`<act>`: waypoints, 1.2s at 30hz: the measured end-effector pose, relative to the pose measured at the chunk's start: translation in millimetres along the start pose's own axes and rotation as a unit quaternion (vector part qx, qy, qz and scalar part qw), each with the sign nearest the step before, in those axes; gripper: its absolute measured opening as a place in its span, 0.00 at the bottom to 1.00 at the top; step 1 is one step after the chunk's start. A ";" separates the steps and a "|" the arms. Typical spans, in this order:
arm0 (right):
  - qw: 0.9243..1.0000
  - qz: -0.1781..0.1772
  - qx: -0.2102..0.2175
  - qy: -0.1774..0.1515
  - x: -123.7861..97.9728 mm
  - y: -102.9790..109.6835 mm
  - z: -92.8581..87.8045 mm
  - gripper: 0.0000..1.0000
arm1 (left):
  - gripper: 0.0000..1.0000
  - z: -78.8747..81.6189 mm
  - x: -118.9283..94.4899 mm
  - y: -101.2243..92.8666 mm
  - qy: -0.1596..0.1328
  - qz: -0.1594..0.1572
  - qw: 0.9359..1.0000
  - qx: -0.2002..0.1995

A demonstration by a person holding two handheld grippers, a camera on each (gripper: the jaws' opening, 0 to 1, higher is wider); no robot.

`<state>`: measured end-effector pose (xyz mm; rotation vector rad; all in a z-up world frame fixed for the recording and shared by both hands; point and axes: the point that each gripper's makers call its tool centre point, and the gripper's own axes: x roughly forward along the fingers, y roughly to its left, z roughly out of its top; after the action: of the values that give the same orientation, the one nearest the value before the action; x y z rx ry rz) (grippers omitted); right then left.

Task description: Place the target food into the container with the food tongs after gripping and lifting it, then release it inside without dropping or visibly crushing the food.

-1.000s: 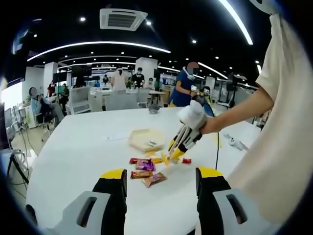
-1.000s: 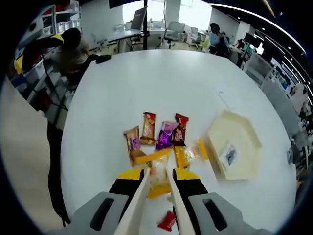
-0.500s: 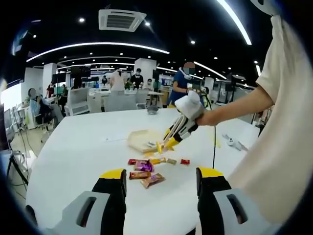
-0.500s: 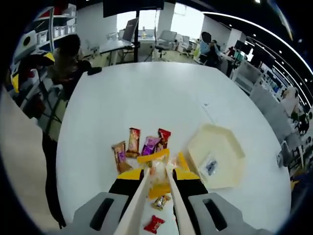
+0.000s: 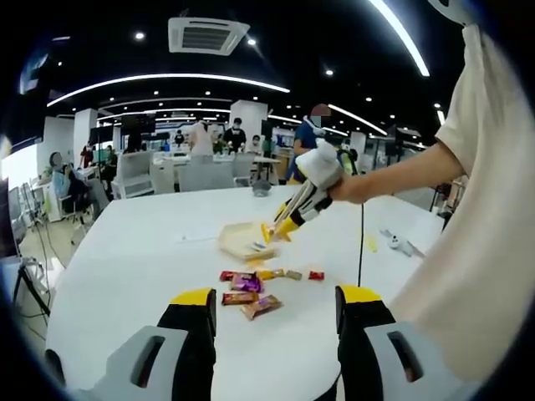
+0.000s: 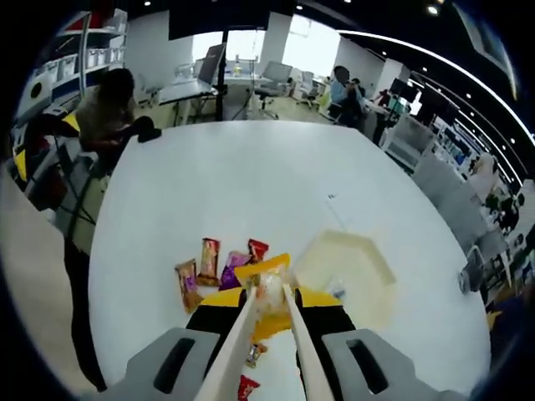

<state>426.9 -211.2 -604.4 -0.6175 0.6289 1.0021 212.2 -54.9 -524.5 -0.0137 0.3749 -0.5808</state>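
Between the food tongs (image 6: 269, 330), a yellow snack packet (image 6: 267, 291), label unreadable.

Around me: open-plan office, dark ceiling (image 5: 100, 42) with curved light strips (image 5: 167, 77), square air vent (image 5: 209, 32); white round table (image 5: 125, 242) beneath me; desks and chairs (image 5: 138, 171) behind; bright windows (image 6: 313, 46) past more desks; shelving (image 6: 79, 58) alongside

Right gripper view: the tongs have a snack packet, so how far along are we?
Done: the food tongs have gripped a yellow snack packet and lifted it clear of the white table. In hand: the right gripper holds it near the cream container. Left: lower it inside and release. The left gripper is open, idle.
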 end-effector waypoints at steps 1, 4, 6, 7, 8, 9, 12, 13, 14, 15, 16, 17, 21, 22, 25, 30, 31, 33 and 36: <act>1.000 0.000 0.000 0.000 -0.2 -0.6 0.5 0.22 | 0.57 0.0 -0.1 0.0 0.000 0.000 1.000 0.000; 1.000 -0.005 -0.003 0.001 -2.4 -4.3 3.2 0.22 | 0.57 0.2 -0.8 0.1 -0.001 0.000 1.000 0.000; 1.000 -0.008 -0.004 0.000 -4.0 -7.9 6.0 0.22 | 0.57 0.9 -1.1 0.2 -0.001 0.000 1.000 0.000; 1.000 -0.009 -0.004 -0.001 -4.3 -9.0 7.2 0.22 | 0.57 1.2 -1.0 0.3 -0.002 0.000 1.000 0.000; 1.000 -0.009 -0.005 -0.002 -4.9 -9.6 8.5 0.22 | 0.57 1.7 -0.7 0.6 -0.002 0.000 1.000 0.000; 1.000 -0.011 -0.005 -0.003 -5.4 -11.3 10.3 0.22 | 0.57 2.4 -0.2 0.7 -0.002 -0.001 1.000 0.000; 1.000 -0.015 -0.005 -0.008 -6.3 -16.3 15.2 0.22 | 0.57 5.2 0.5 1.1 -0.003 -0.002 1.000 0.003; 1.000 -0.016 -0.004 -0.010 -7.0 -18.5 17.6 0.22 | 0.57 6.1 0.4 1.6 -0.003 -0.002 1.000 0.005; 1.000 -0.017 -0.004 -0.012 -7.2 -20.2 19.3 0.22 | 0.57 6.7 0.4 2.2 -0.004 -0.001 1.000 0.006; 1.000 -0.020 -0.004 -0.014 -7.6 -22.9 21.5 0.22 | 0.57 7.2 0.3 3.4 -0.004 0.000 1.000 0.005; 1.000 -0.020 -0.004 -0.015 -7.9 -24.4 23.1 0.22 | 0.57 7.3 0.3 4.0 -0.004 0.000 1.000 0.005; 1.000 -0.021 -0.004 -0.016 -8.0 -26.3 24.3 0.22 | 0.57 7.4 0.3 4.7 -0.004 0.001 1.000 0.006; 0.999 -0.026 -0.005 -0.021 -9.1 -33.6 30.3 0.22 | 0.58 8.4 0.6 7.3 -0.006 0.005 1.000 0.005; 0.999 -0.027 -0.005 -0.022 -8.9 -35.8 31.1 0.22 | 0.58 8.8 0.8 7.8 -0.007 0.005 1.000 0.005; 0.999 -0.029 -0.004 -0.024 -9.0 -40.6 33.6 0.23 | 0.58 9.3 1.7 9.1 -0.008 0.007 1.000 0.005; 0.999 -0.035 -0.006 -0.029 -9.4 -50.6 41.0 0.23 | 0.58 10.7 4.7 11.8 -0.009 0.009 1.000 0.004; 0.999 -0.037 -0.006 -0.029 -9.8 -51.5 42.0 0.23 | 0.58 11.1 5.2 11.8 -0.009 0.008 1.000 0.005; 0.999 -0.039 -0.007 -0.030 -10.7 -53.1 43.9 0.23 | 0.58 12.1 6.6 12.2 -0.009 0.008 1.000 0.006; 0.999 -0.041 -0.009 -0.030 -11.9 -56.0 46.0 0.23 | 0.58 12.8 7.6 12.6 -0.009 0.007 1.000 0.007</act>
<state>481.2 -207.4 -555.1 -0.6221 0.5371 0.9466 229.3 -49.7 -516.6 -0.0036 0.3531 -0.5689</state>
